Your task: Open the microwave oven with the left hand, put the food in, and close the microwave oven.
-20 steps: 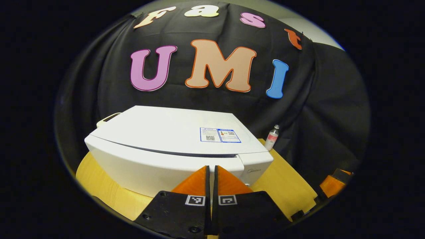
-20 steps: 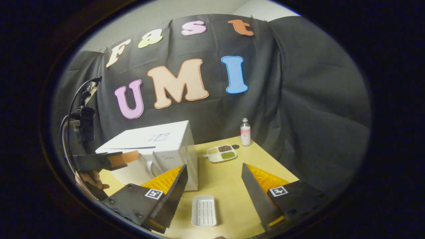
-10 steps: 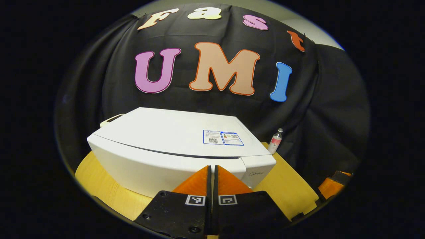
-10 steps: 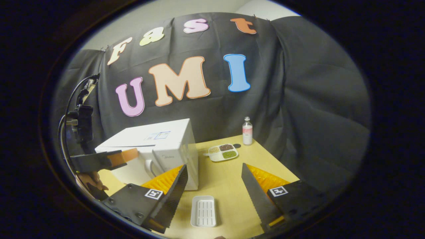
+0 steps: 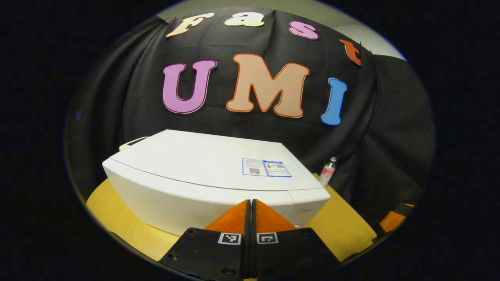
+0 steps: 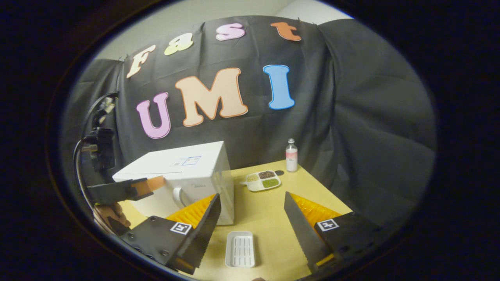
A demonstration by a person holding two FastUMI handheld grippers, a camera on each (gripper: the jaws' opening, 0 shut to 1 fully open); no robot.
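On the table: a white microwave (image 5: 203,175) stands on the yellow tabletop (image 6: 265,210), its door shut as far as both views show.
Left gripper pose: the left gripper (image 5: 250,205) points at the front of the microwave from slightly above, level with the upper edge of the door; in the right gripper view it (image 6: 156,182) reaches in from the left, with a hand (image 6: 111,214) under it and a black cable looping above.
Left gripper state: its two fingers lie pressed together with nothing between them; whether the tips touch the microwave front I cannot tell.
Right gripper pose: the right gripper (image 6: 252,216) hovers above the table, angled down and forward, beside the microwave's right side.
Right gripper state: its fingers (image 6: 300,222) stand wide apart and hold nothing.
Food: a divided tray (image 6: 262,181) with three fillings sits on the table to the right of the microwave, well apart from both grippers.
White tray: a ribbed white tray (image 6: 240,249) lies on the table below the gap between the right gripper's fingers.
Bottle: a small bottle (image 6: 291,155) stands upright at the back of the table, near the divided tray and against the black cloth wall (image 6: 363,128).
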